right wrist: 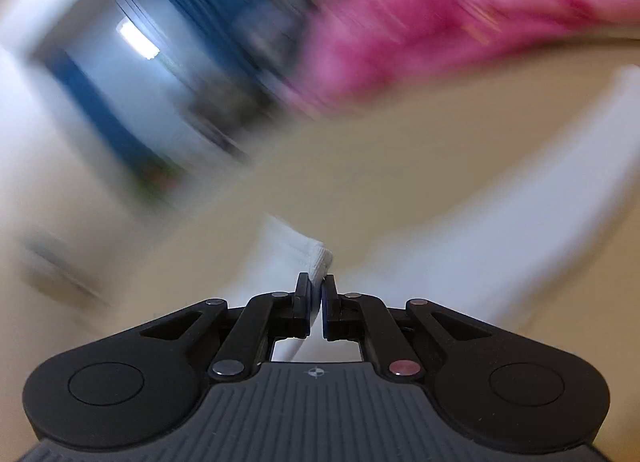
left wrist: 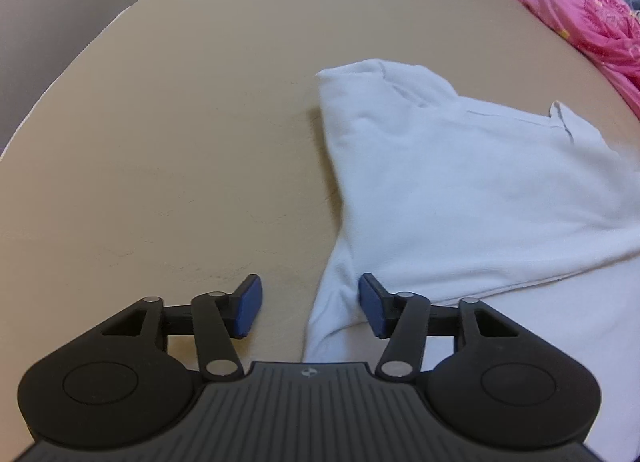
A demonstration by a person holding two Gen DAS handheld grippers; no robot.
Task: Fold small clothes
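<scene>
Blue-padded fingers (left wrist: pixel 250 304) of the left claw (left wrist: pixel 310 304) sit lowest in the left wrist view, spread wide with nothing between them. One pad hangs over bare tan surface; the other hangs over the near edge of the white garment (left wrist: pixel 460 182).

Garment appearance: plain white knit fabric, partly folded, with a seam line and a small raised flap near its far right corner. A layered fold forms the far left corner. A narrower strip of the same fabric runs down toward the left claw.

Garment location: it lies on the tan bed surface (left wrist: pixel 180 142), right of centre in the left wrist view, well apart from the pink floral bedding (left wrist: pixel 588 18) at the far right.

Right claw (right wrist: pixel 316 290): the jaws stand almost closed, pinching a folded white edge of the garment (right wrist: pixel 310 254), which protrudes just past the fingertips. The right wrist view is heavily motion-blurred; only pink, blue and tan streaks are legible behind the claw.

Orientation: the garment's long axis runs from the near left to the far right of the left wrist view, with its left edge nearly straight.
</scene>
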